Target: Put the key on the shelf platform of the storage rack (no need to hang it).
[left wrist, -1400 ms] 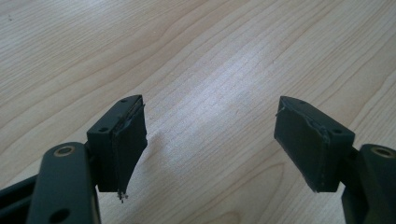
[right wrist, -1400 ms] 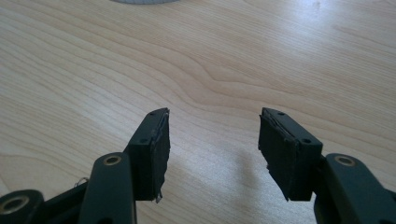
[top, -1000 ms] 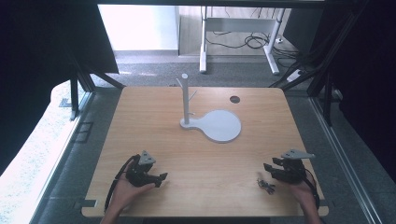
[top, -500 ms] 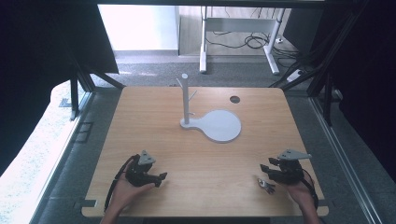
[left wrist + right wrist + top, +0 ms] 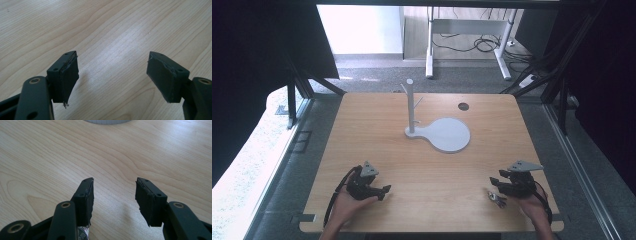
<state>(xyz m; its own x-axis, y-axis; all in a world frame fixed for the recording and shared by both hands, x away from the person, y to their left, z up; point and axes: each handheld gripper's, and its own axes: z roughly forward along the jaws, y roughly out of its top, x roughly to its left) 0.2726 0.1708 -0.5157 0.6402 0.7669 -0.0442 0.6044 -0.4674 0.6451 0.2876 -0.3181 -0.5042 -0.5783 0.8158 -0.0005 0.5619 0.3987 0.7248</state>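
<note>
Right tool [image 5: 504, 189] nudged (wooden table [image 5: 427, 145])

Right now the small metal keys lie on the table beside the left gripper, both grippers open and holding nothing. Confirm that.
Not quite: the keys lie beside the right gripper, not the left gripper, as the high view shows. The rest stands: both grippers are open and hold nothing.
</note>
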